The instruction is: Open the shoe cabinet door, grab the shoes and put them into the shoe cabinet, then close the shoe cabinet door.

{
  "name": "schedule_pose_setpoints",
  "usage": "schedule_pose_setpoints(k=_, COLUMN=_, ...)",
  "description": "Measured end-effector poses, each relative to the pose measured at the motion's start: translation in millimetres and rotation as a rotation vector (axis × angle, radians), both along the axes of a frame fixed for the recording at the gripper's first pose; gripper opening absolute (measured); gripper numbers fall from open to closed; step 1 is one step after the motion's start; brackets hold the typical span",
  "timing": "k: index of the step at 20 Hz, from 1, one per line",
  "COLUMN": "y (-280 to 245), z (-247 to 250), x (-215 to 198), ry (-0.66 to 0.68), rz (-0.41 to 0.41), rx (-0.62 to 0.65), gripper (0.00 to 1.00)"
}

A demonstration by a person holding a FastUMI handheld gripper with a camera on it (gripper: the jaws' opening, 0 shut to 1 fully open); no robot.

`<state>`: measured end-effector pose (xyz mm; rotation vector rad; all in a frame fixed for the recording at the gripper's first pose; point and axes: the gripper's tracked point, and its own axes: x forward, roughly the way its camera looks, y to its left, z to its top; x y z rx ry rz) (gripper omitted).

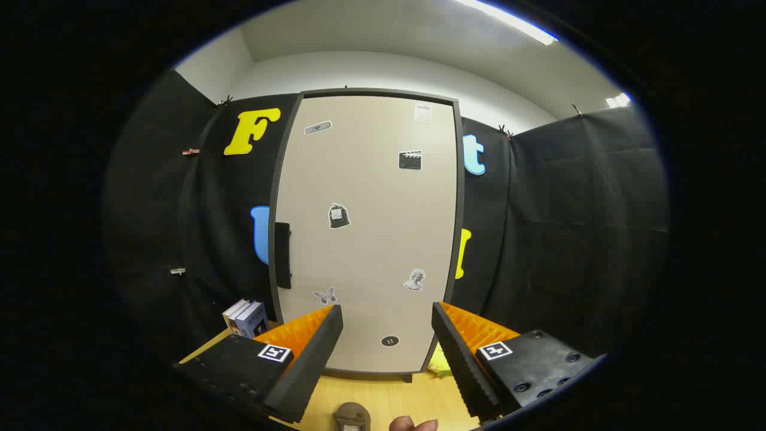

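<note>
Between the two fingers of the gripper (388,353), which are spread wide and hold nothing, the lower part of the shoe cabinet door (368,239) is seen, shut and well ahead of the tips. The step in hand is judged to be the opening of this door. The dark handle (282,254) is set on the door's left edge at about mid-height, above and to the left of the left finger, so the gripper would best be raised and carried leftward until the handle lies between the fingers. The fingers should be closed on the handle squarely, and the pull then made along an arc about the right edge, where the hinges are presumed to be; a straight pull could let the handle slip from the pads.

The cabinet stands on a pale wooden surface (383,398), toward its far edge. A few books (246,317) are stood upright at the surface's left side, just beside the cabinet's lower left corner. Something yellow-green (440,362) is glimpsed by the cabinet's lower right corner, partly hidden by the right finger; what it is cannot be told. A small brownish object (352,416) and a fingertip (413,425) show at the near edge. Small stickers are scattered over the door. Black cloth walls enclose the booth, with a white wall and a ceiling light above.
</note>
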<state>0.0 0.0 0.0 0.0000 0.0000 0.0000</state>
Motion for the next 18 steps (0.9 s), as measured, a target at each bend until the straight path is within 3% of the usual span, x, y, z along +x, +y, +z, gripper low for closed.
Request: schedule_pose_setpoints(k=18, y=-3.1, z=-6.0, x=1.9, ry=-0.002, rz=-0.013, rx=0.005, gripper=0.98)
